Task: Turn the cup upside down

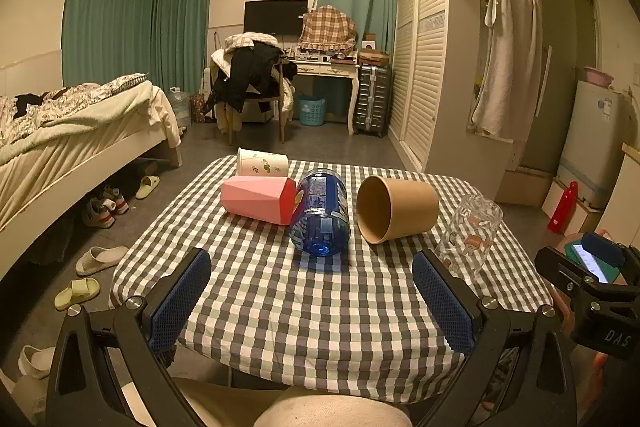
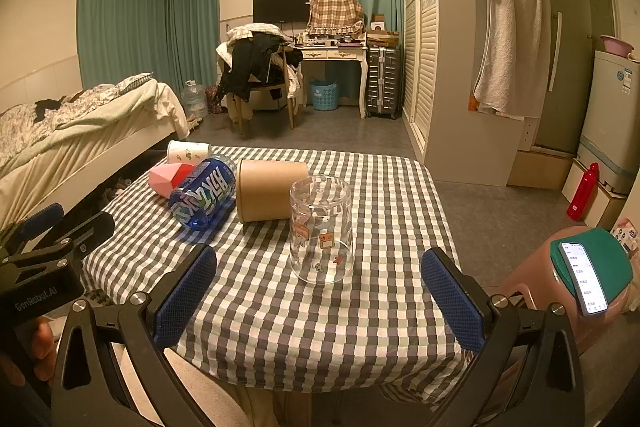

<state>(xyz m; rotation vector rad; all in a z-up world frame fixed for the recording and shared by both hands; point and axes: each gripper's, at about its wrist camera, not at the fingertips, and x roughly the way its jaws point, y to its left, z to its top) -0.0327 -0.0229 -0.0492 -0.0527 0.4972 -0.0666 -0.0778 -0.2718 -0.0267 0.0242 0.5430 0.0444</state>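
Note:
A clear glass cup (image 2: 321,229) with small cartoon prints stands on the checkered tablecloth (image 2: 312,315), its closed base up. It also shows in the left wrist view (image 1: 470,233) at the right. A brown paper cup (image 1: 394,209) (image 2: 268,189), a blue cup (image 1: 320,213) (image 2: 204,197), a pink faceted cup (image 1: 258,199) (image 2: 170,177) and a white printed cup (image 1: 262,162) (image 2: 188,151) lie on their sides. My left gripper (image 1: 312,291) is open and empty, short of the blue cup. My right gripper (image 2: 320,291) is open and empty, just short of the glass.
A bed (image 1: 60,131) stands to the left with slippers (image 1: 100,259) on the floor. A pink stool (image 2: 560,287) holding a phone (image 2: 584,277) stands right of the table. A wardrobe (image 2: 440,47), desk (image 2: 336,55) and chair (image 2: 264,75) stand beyond.

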